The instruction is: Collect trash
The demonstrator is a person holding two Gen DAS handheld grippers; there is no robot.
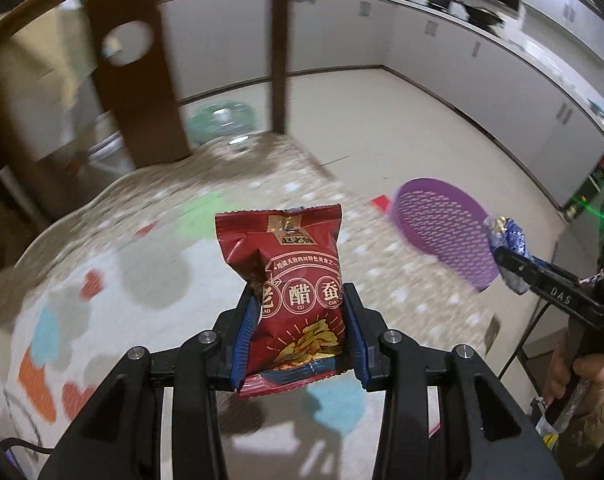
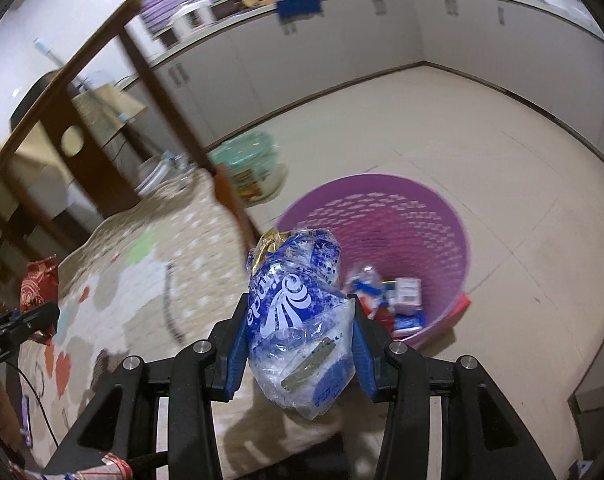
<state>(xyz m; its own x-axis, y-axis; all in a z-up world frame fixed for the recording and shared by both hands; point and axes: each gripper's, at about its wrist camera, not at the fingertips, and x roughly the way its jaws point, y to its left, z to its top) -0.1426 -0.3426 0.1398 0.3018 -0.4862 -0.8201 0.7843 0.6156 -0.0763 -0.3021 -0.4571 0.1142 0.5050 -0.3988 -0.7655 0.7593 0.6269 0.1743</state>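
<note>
Partly hidden by fingers [image 1: 244, 336], red snack bag [image 1: 298, 280]; purple basket [image 2: 442, 216] blurred.

We are holding a snack bag [image 1: 298, 304] over the bed [image 1: 142, 280] in the left gripper [image 1: 300, 336], and a wrapper [image 2: 300, 328] in the right gripper [image 2: 300, 344], near the basket [image 2: 442, 216] standing on the floor [image 2: 502, 140] beside the bed, with trash [image 2: 402, 300] lying in it.

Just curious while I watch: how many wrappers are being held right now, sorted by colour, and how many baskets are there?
Red snack bag: 1, in the left gripper
Blue-and-clear plastic wrapper: 1, in the right gripper
Purple basket: 1
Total: 3
</note>
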